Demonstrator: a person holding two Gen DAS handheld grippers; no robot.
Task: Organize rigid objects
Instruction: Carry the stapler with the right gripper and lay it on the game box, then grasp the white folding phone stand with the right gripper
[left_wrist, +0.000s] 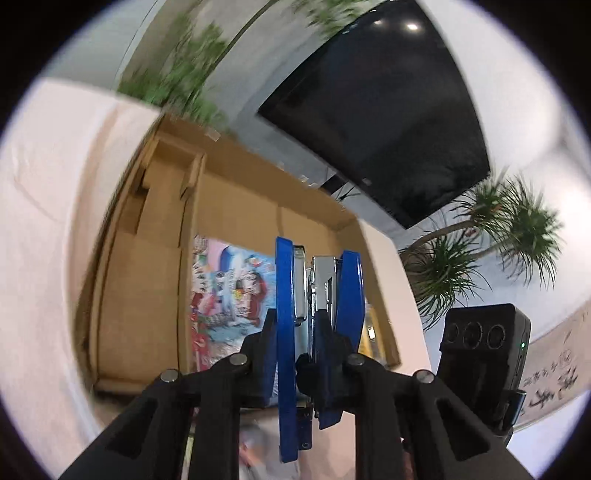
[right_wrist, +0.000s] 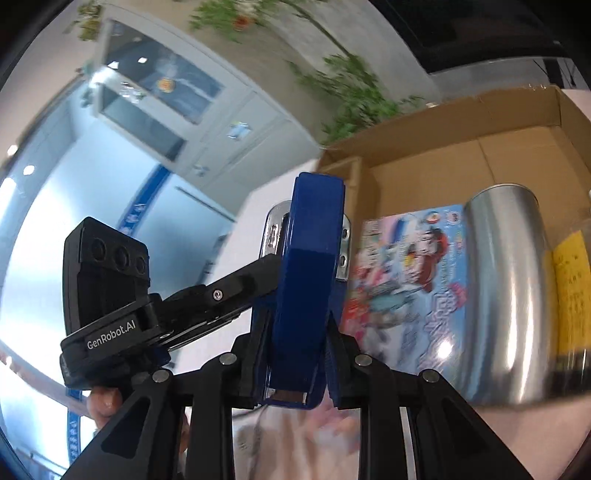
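Both grippers — left gripper (left_wrist: 318, 291), right gripper (right_wrist: 301, 291) — are clamping 1 blue stapler (right_wrist: 306, 280) above the cardboard box (left_wrist: 236, 192).

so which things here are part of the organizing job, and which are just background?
Job:
- blue and chrome stapler, gripped by both the left gripper and right gripper
- open brown cardboard box
- colourful illustrated flat pack in the box
- shiny steel cylindrical tumbler in the box

Background:
- black wall screen
- green potted plants
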